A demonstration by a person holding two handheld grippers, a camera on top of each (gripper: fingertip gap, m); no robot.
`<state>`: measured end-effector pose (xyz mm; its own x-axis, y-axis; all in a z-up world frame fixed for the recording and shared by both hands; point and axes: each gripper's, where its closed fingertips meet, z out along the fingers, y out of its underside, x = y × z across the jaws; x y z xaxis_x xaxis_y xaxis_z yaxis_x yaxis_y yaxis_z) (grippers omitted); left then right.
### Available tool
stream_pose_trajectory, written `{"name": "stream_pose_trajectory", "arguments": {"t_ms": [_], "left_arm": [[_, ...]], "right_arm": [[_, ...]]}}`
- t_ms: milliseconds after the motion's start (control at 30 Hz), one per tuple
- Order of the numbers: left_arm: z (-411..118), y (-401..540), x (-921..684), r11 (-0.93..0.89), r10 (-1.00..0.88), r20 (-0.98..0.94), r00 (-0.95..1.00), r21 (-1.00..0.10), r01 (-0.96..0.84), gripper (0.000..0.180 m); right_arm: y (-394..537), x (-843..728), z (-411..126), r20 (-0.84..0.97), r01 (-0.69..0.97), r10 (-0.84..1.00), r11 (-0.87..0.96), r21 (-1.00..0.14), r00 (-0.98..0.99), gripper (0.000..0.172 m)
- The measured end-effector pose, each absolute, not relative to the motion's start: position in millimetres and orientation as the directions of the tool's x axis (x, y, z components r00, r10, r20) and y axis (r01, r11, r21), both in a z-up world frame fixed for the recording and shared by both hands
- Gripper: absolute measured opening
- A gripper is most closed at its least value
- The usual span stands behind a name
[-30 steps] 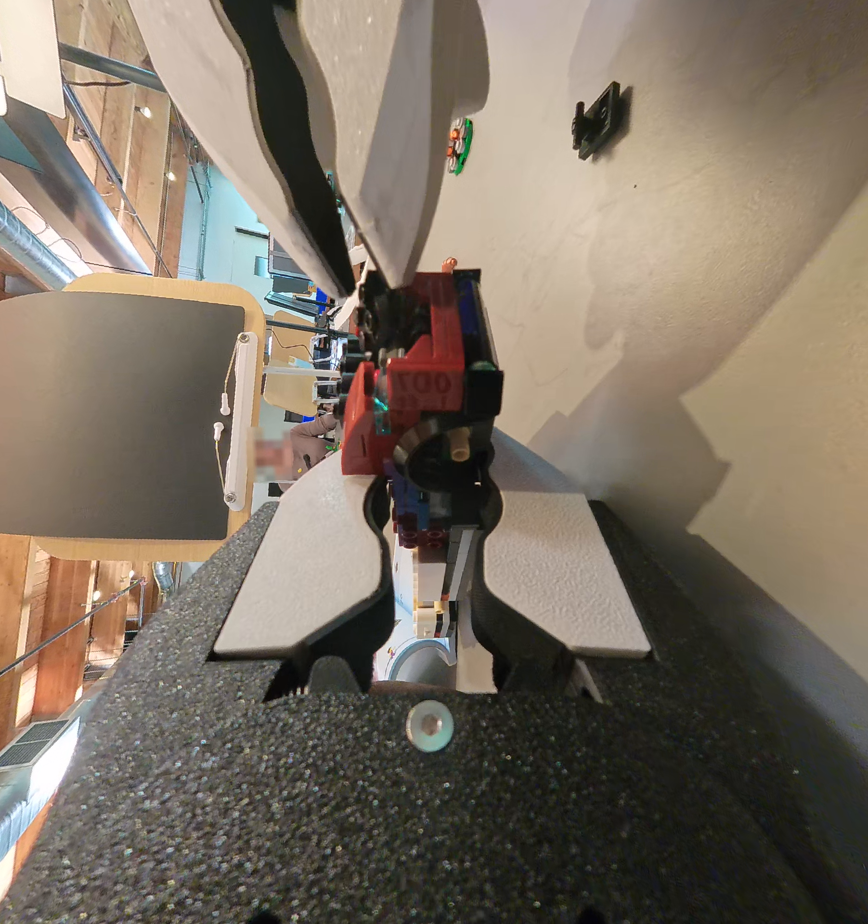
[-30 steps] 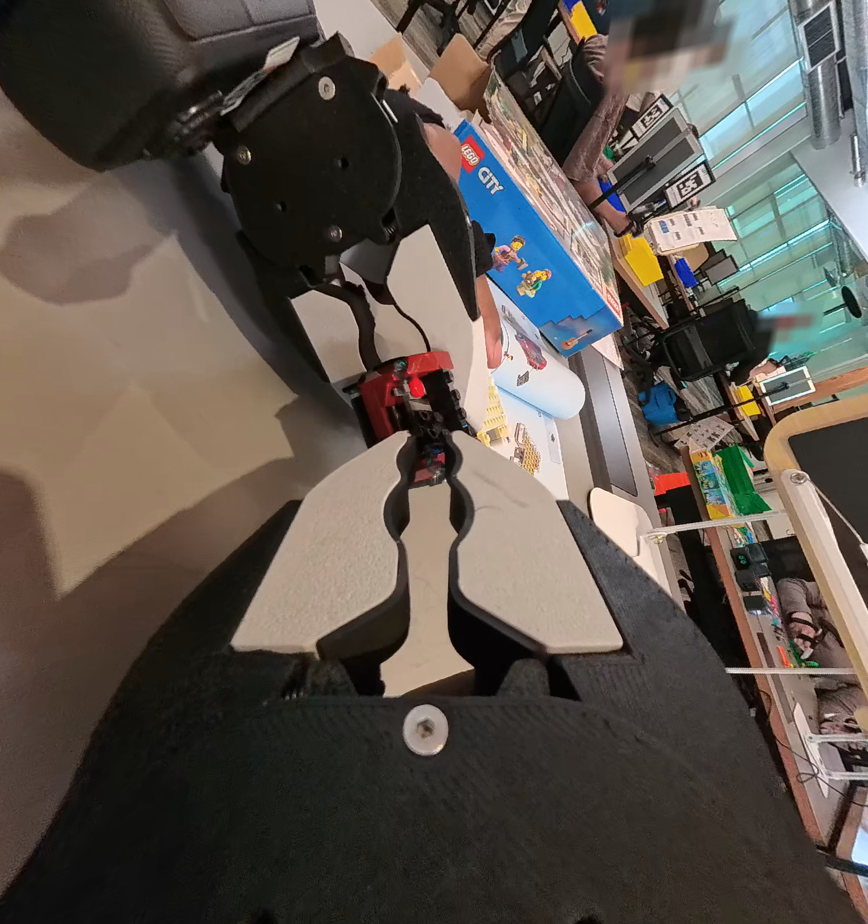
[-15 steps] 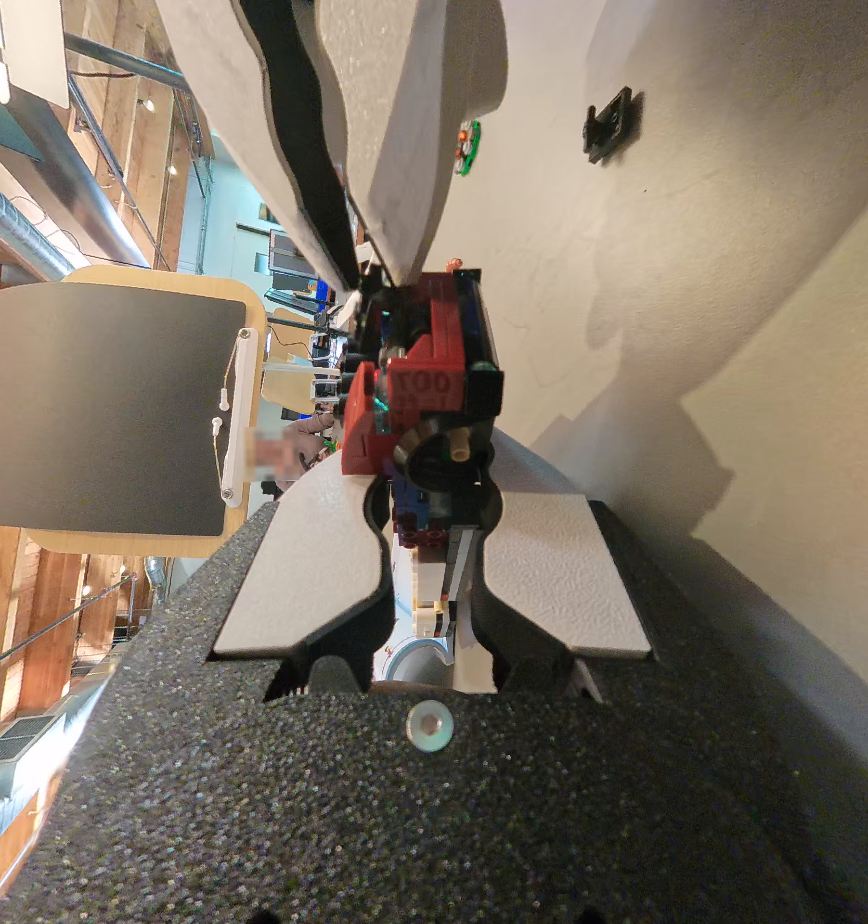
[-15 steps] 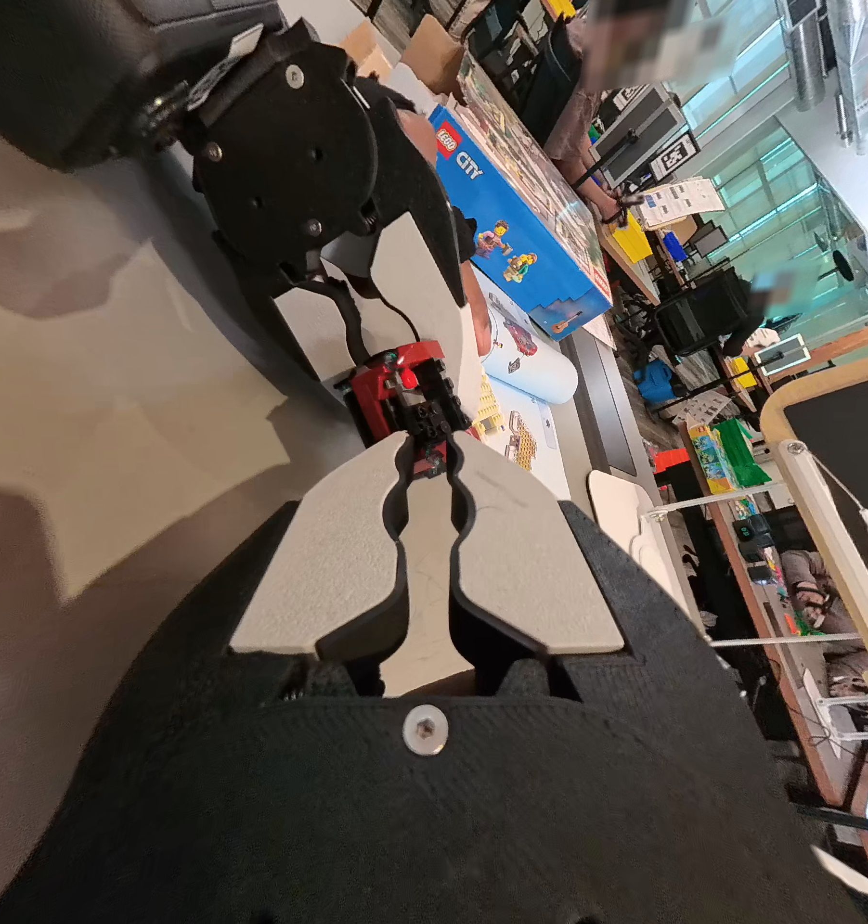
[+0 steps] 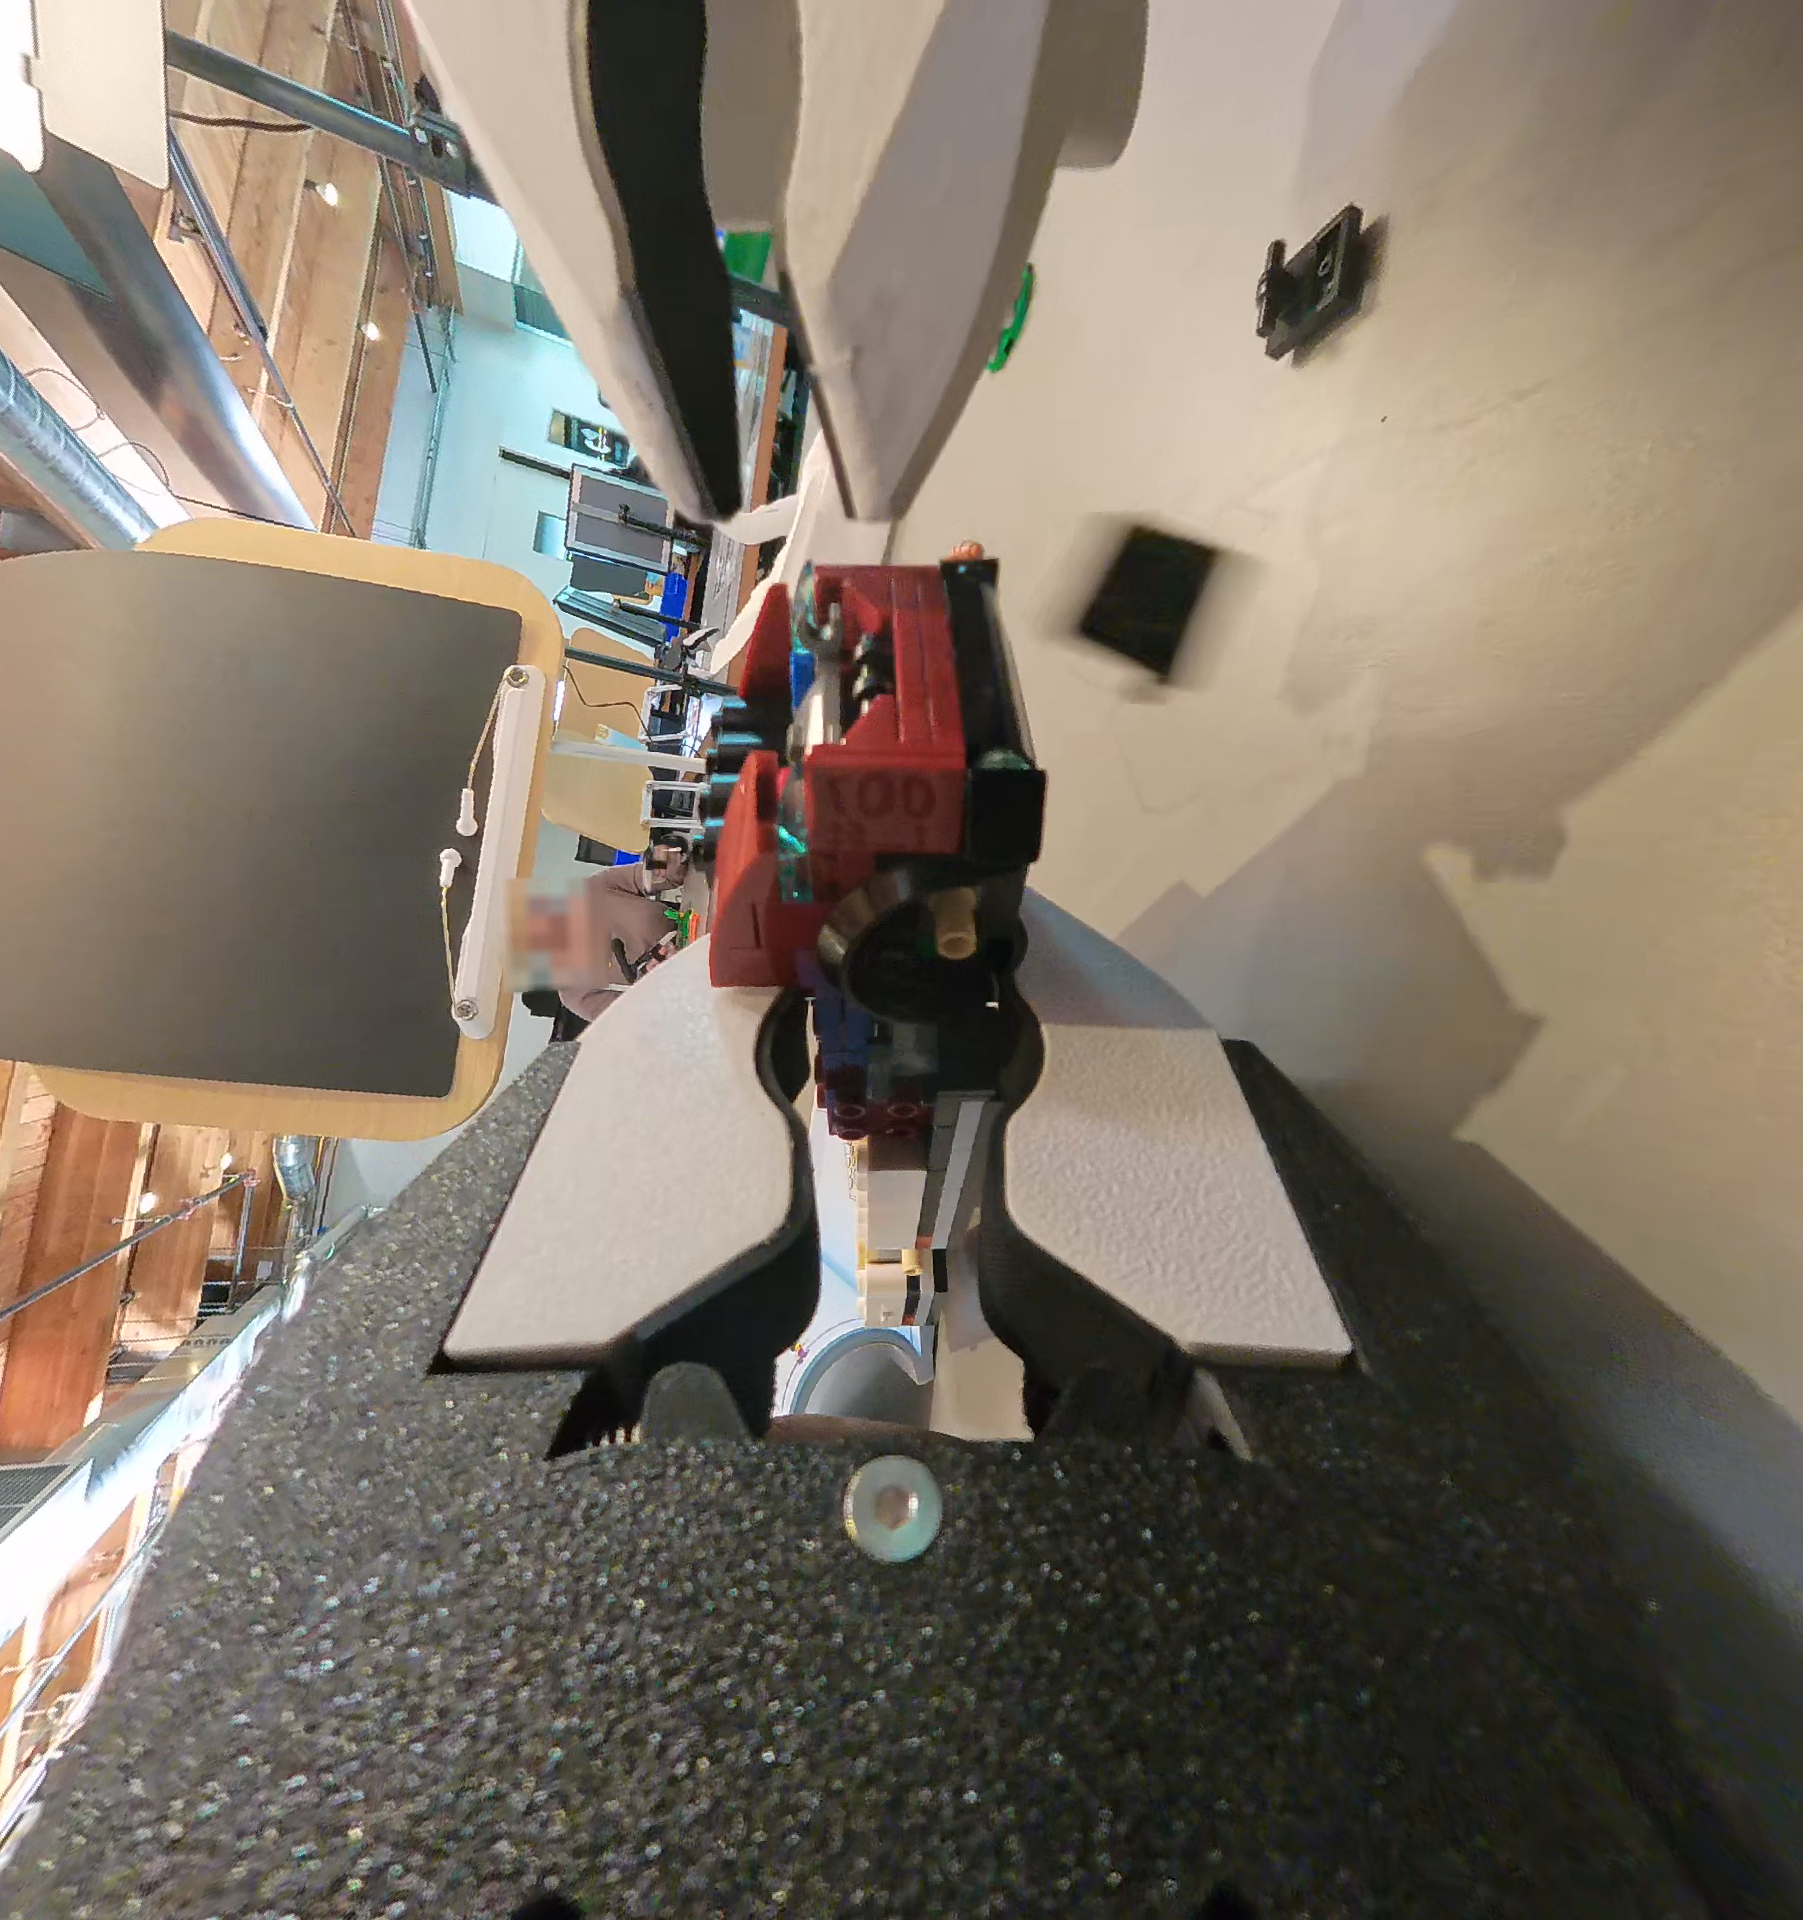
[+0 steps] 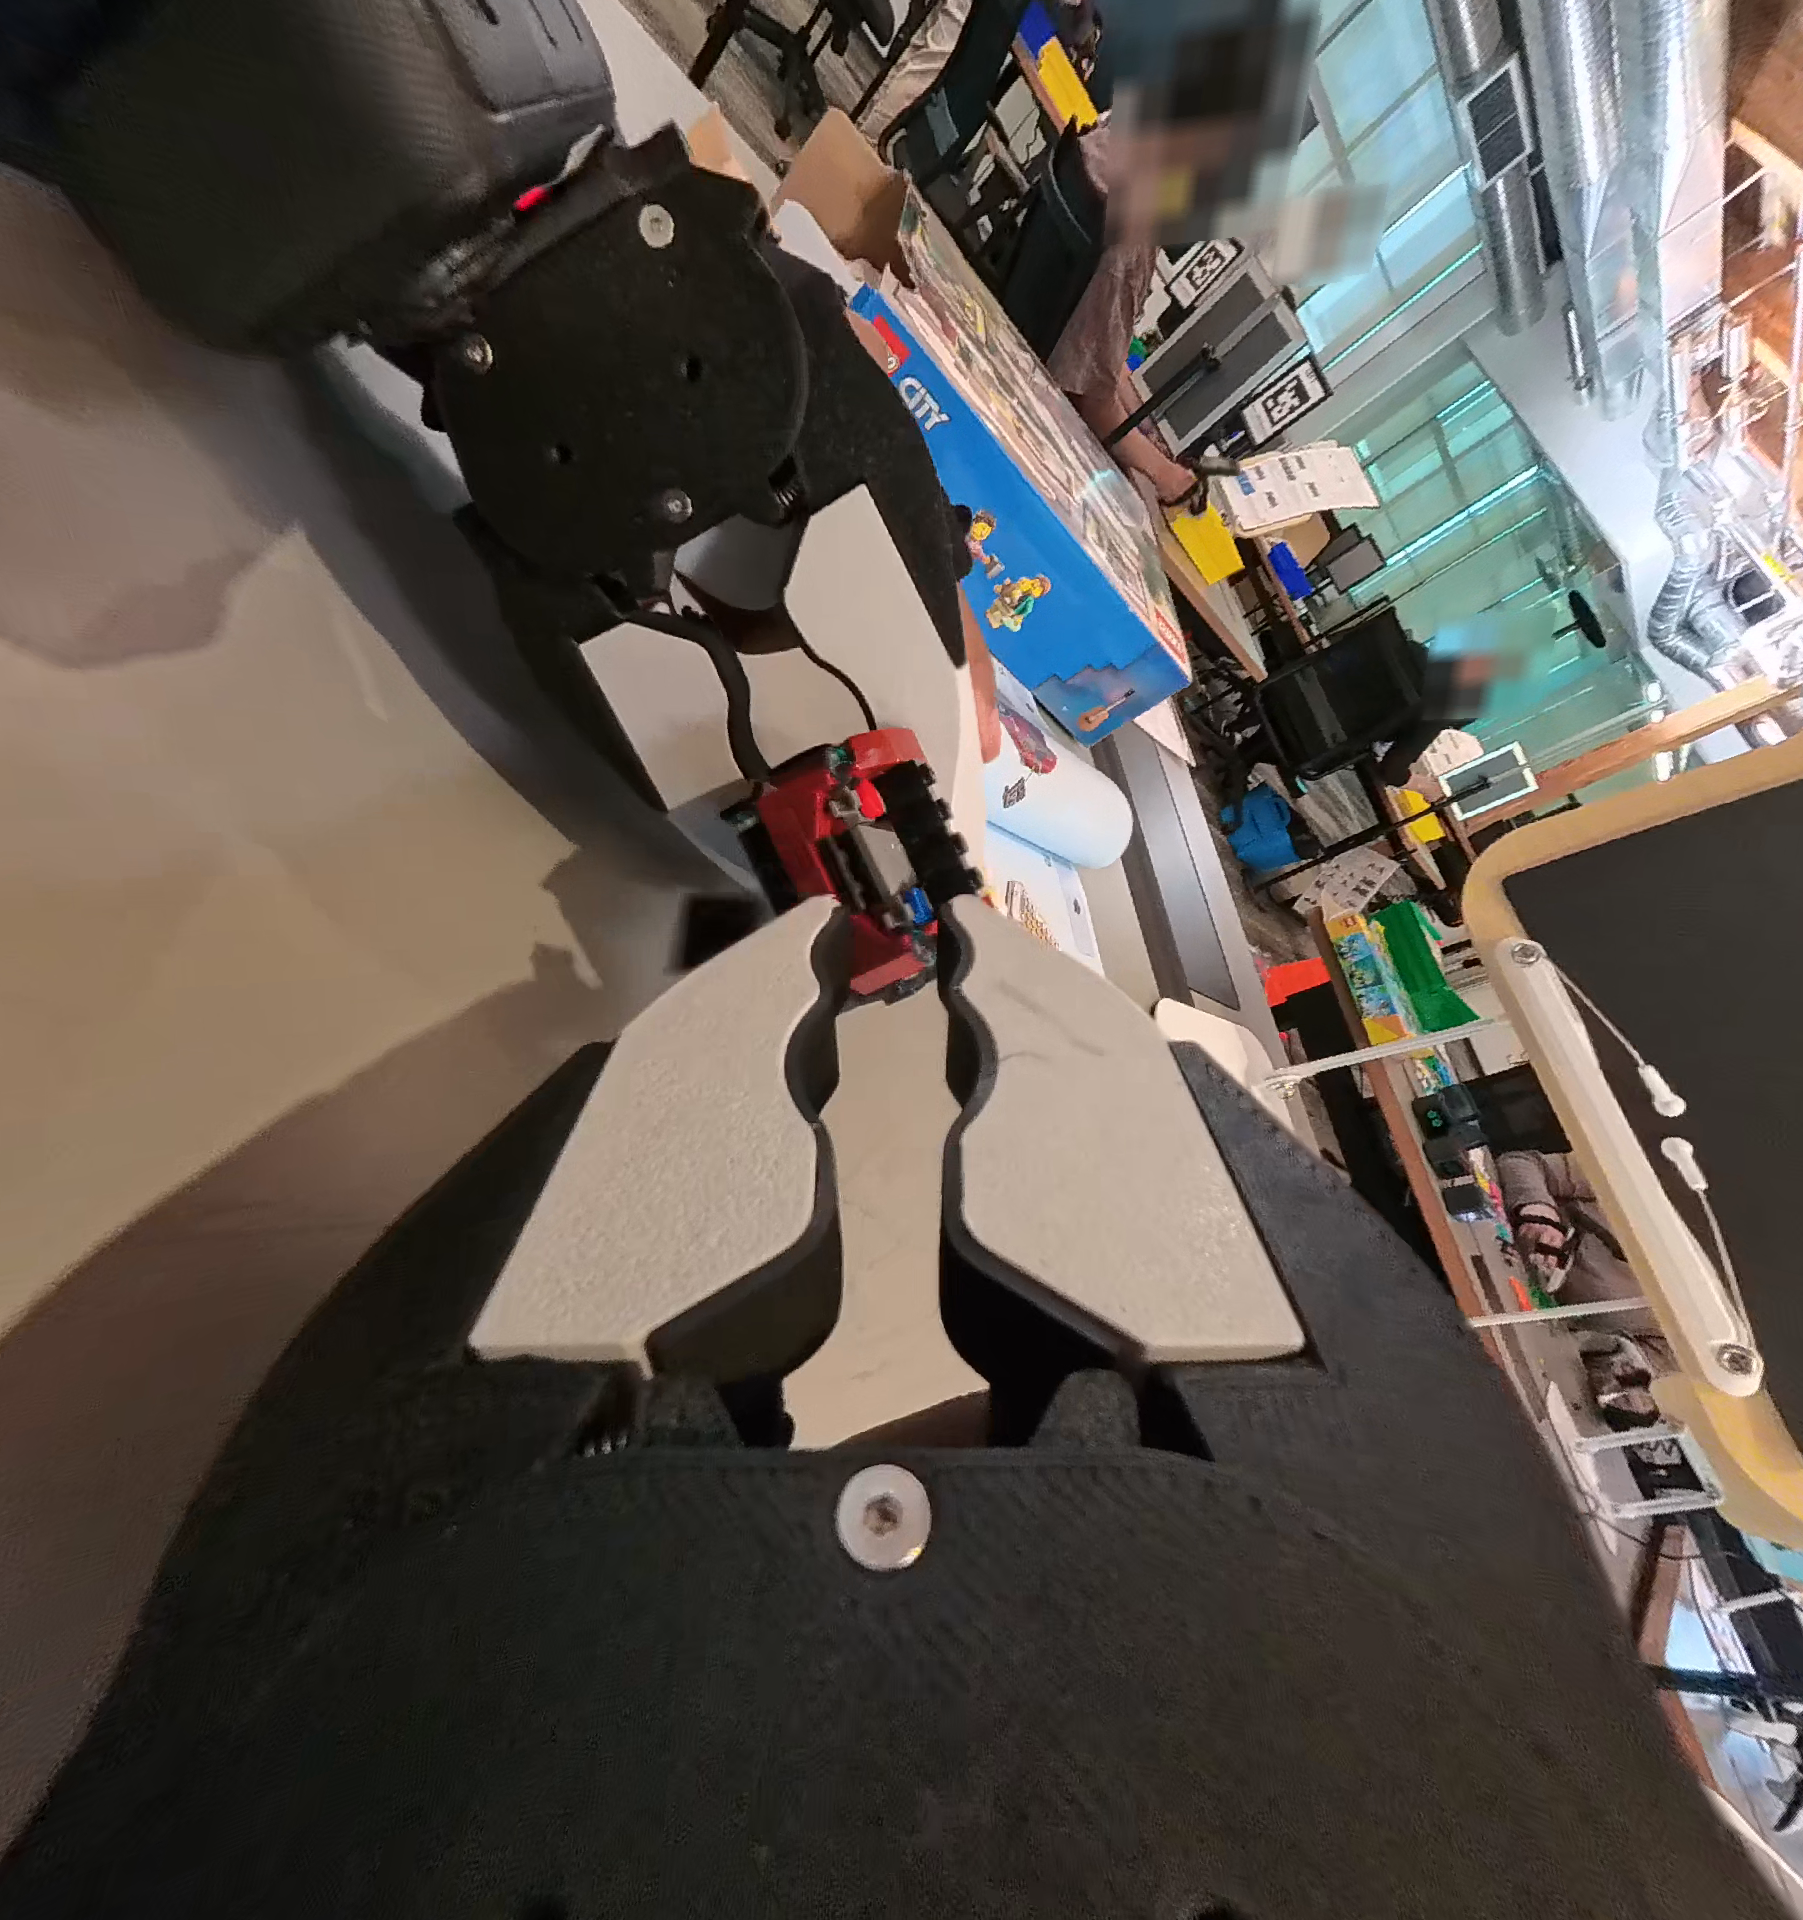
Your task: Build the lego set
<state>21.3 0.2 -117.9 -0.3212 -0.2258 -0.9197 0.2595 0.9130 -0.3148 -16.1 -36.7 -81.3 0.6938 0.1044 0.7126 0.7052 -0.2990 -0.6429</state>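
Note:
My left gripper (image 5: pixel 897 971) is shut on a red and black brick-built vehicle (image 5: pixel 876 790) and holds it above the pale table (image 5: pixel 1499 468). The vehicle also shows in the right wrist view (image 6: pixel 835 831), between the left gripper's white fingers (image 6: pixel 855 623). My right gripper (image 6: pixel 886 920) is open just in front of the vehicle's end. In the left wrist view the right gripper (image 5: pixel 788 504) hangs a little off the vehicle with nothing between its pads. A small black piece (image 5: pixel 1146 613) shows blurred beside the vehicle, and in the right wrist view (image 6: pixel 705 925) it lies left of my fingers.
A blue toy box (image 6: pixel 1032 561) and a rolled white booklet (image 6: pixel 1058 826) lie behind the vehicle. A small black part (image 5: pixel 1312 281) and a green round piece (image 5: pixel 1011 322) lie on the table. A wood-framed black board (image 5: pixel 201 810) stands at the side. People sit at desks in the background. Spacing between my two grippers at the tips: around 7 cm.
My right gripper's fingers were closed on the vehicle's end; they have opened and drawn back from it. A small black piece now shows blurred beside the vehicle. The left gripper keeps its hold.

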Motion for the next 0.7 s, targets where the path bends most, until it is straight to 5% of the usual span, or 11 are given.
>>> {"name": "stream_pose_trajectory", "arguments": {"t_ms": [300, 700], "left_arm": [[-120, 2, 22, 0.919, -0.217, -0.924, -0.316, -0.302, 0.253, 0.033], [-122, 2, 21, 0.926, -0.199, -0.928, -0.315, -0.283, 0.25, 0.033]], "right_arm": [[-47, -2, -93, 0.701, 0.671, 0.087, -0.391, -0.629, 0.708, 0.016], [-76, -19, -150, 0.479, 0.554, 0.295, -0.575, -0.603, 0.827, 0.018]]}}
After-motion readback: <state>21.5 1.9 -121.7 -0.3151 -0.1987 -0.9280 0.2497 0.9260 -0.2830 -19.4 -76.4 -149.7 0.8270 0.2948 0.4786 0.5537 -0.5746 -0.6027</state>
